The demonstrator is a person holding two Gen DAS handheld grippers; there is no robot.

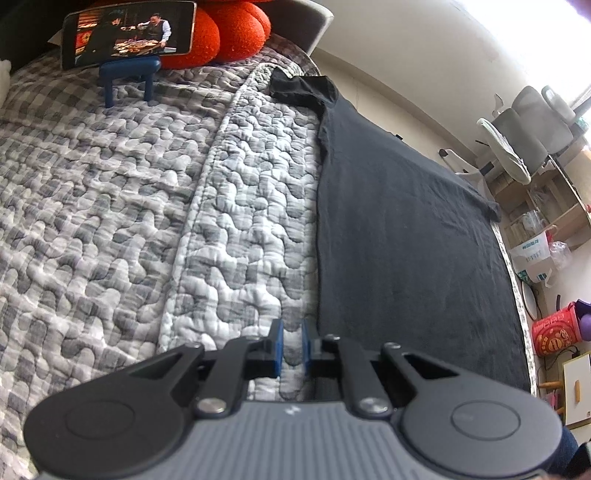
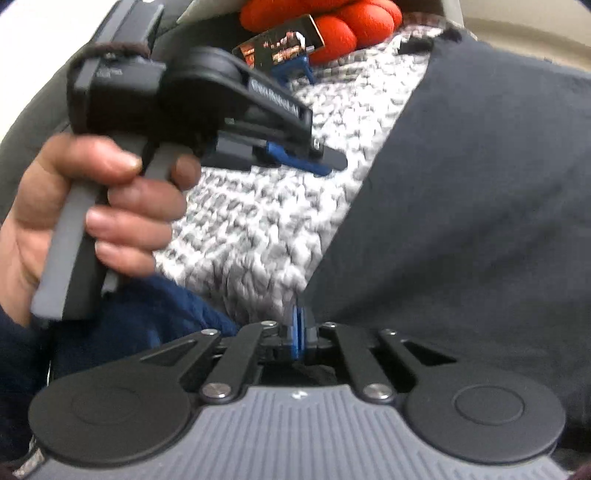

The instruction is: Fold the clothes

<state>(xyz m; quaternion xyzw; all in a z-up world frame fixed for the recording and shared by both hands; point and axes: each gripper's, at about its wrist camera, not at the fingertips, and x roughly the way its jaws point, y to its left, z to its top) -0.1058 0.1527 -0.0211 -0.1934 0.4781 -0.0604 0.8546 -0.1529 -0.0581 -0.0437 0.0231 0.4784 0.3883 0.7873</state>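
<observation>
Much of the right wrist view was softened by motion blur, and the quilt's pattern there could only be read as grey and white mottling. The far end of the dark T-shirt (image 2: 480, 192) was cut off by the frame edge in that view, and whatever sat directly behind the right gripper's pads was lost in shadow. A navy sleeve (image 2: 155, 317) and the person's left hand (image 2: 85, 206) were seen wrapped round a grey handle, the wrist itself cropped at the left edge.

The quilt (image 1: 147, 206) was shown as a puffy, stitched gingham in grey and white, with a paler bordered strip running along the shirt. The T-shirt (image 1: 406, 229) was a matte charcoal knit, spread flat with one short sleeve visible at the top. A phone (image 1: 129, 31) was propped on a blue stand in front of orange-red rounded cushions (image 1: 236, 33).

The left gripper (image 1: 292, 345) was held with its blue pads parted by a narrow gap and nothing between them; the shirt's long edge lay just to its right (apart from the pads, as far as could be made out). The right gripper (image 2: 299, 328) was seen clenched, its pads pressed together on the shirt's edge where dark cloth met the quilt.
</observation>
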